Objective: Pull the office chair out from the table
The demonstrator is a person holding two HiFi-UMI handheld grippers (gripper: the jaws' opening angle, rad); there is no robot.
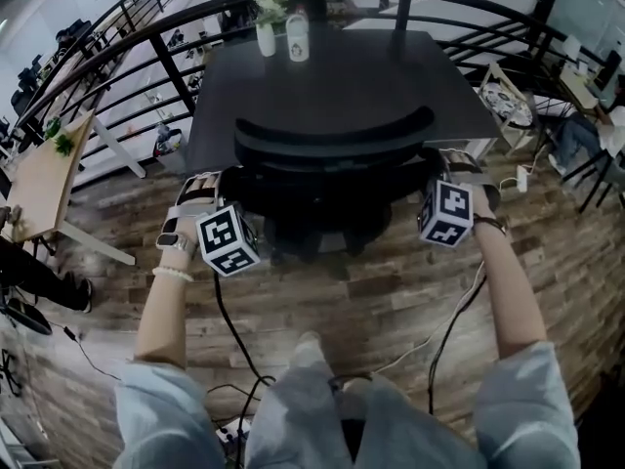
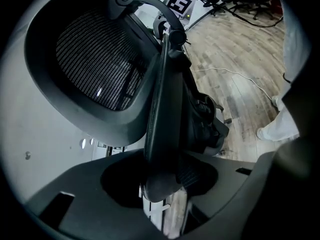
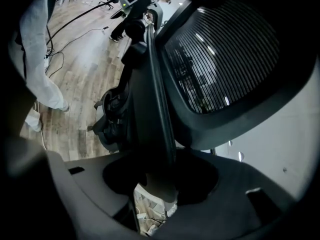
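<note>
A black office chair (image 1: 332,140) with a mesh backrest stands against the near edge of a dark table (image 1: 322,76), its seat partly under the top. My left gripper (image 1: 227,182) is at the backrest's left side and my right gripper (image 1: 439,162) at its right side. In the left gripper view the backrest's side frame (image 2: 162,109) runs down into the left gripper (image 2: 162,184), whose jaws stand wide and closed on it. The right gripper view mirrors this: the backrest's frame (image 3: 155,109) sits in the right gripper (image 3: 157,184).
A vase of flowers (image 1: 267,18) and a white can (image 1: 298,37) stand at the table's far edge. A black railing (image 1: 146,42) curves behind the table. Cables (image 1: 234,340) trail over the wooden floor by the person's legs (image 1: 312,399). A light wooden desk (image 1: 44,179) is at the left.
</note>
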